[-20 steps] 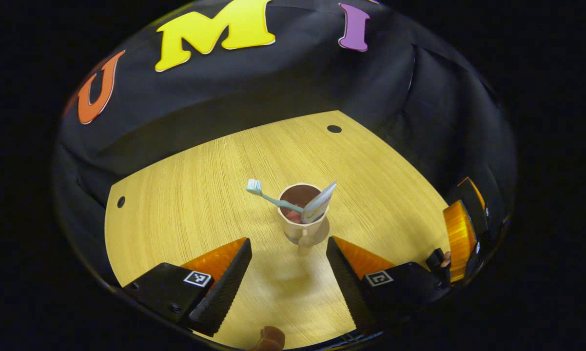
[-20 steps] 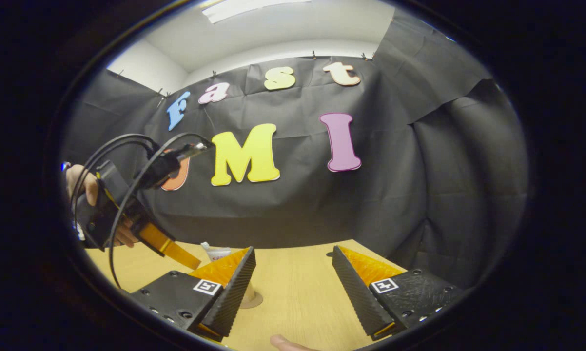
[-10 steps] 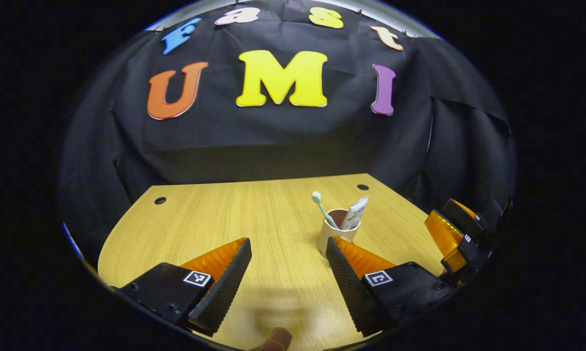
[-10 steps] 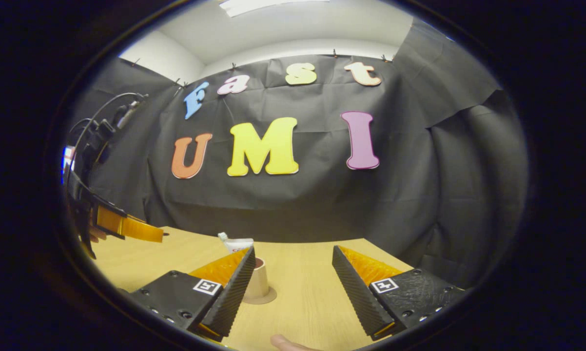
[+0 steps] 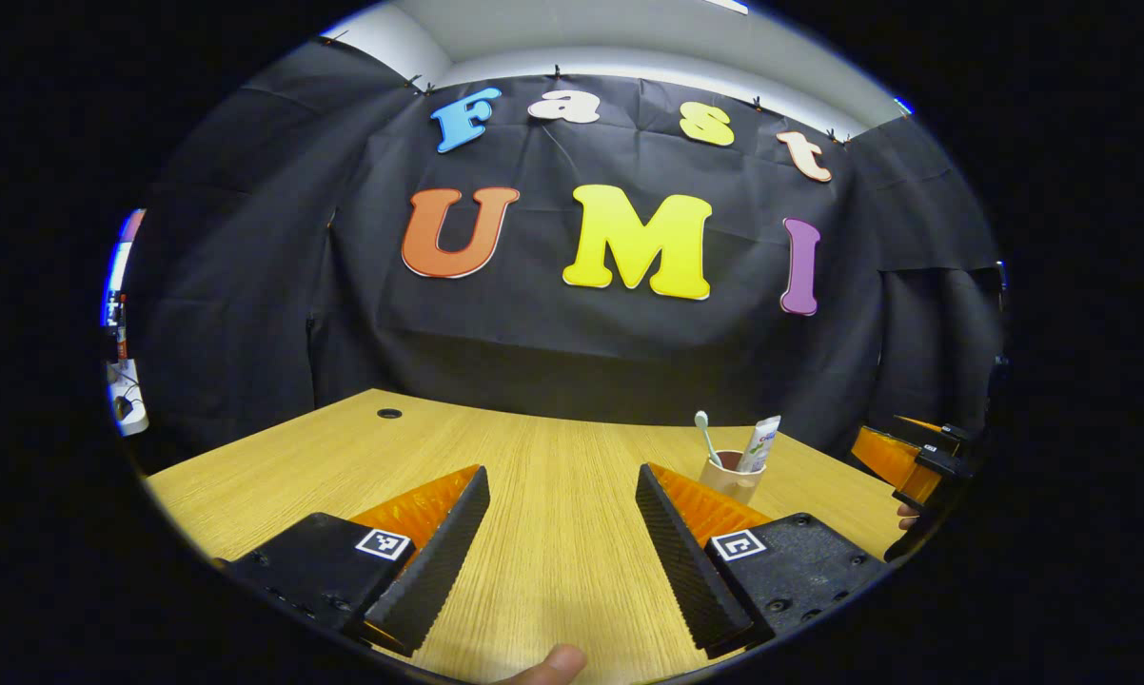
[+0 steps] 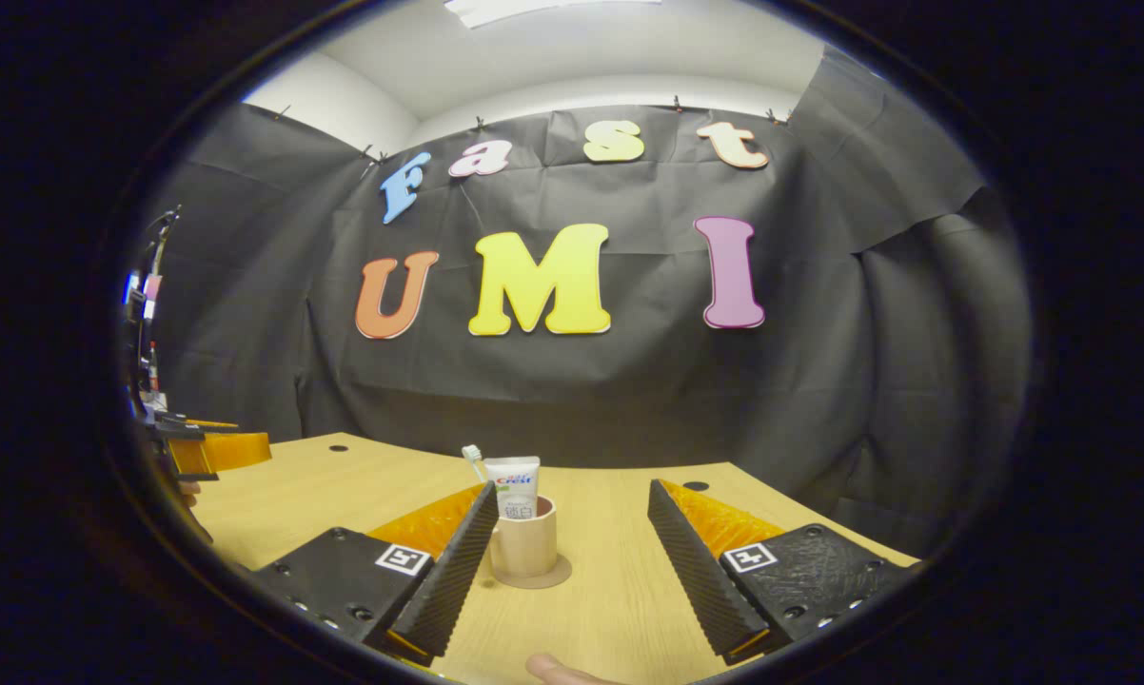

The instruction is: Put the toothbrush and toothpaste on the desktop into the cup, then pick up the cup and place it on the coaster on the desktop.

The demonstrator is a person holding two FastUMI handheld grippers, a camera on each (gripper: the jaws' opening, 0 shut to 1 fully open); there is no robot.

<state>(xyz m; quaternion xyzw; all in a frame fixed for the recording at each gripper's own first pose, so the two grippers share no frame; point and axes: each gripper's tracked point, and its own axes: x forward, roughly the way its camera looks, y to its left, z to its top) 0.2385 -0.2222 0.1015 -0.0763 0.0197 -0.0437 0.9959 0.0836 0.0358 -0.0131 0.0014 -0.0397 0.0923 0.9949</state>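
A beige cup [image 6: 526, 538] stands upright on a round brown coaster [image 6: 553, 577] on the wooden desktop [image 6: 610, 609]. A toothbrush [image 6: 473, 458] and a white toothpaste tube [image 6: 514, 485] stick up out of it. In the left gripper view the same cup [image 5: 732, 478] stands at the right, with the toothbrush [image 5: 703, 433] and the tube [image 5: 758, 445] in it. My left gripper [image 5: 561, 499] is open, low over the desk, with the cup behind its right finger. My right gripper [image 6: 570, 514] is open too, and the cup stands just ahead of its left finger.
The desktop [image 5: 534, 476] has a cable hole [image 5: 389, 414] at its far left and another hole [image 6: 697, 486] at the far right. The right gripper [image 5: 905, 457] juts in at the right edge of the left gripper view; the left gripper [image 6: 212, 449] at the left edge of the right gripper view.
My left gripper has pulled back and tilted up from above the cup, and the cup now looks smaller and farther right. The right gripper view has swung so the cup shows fully.
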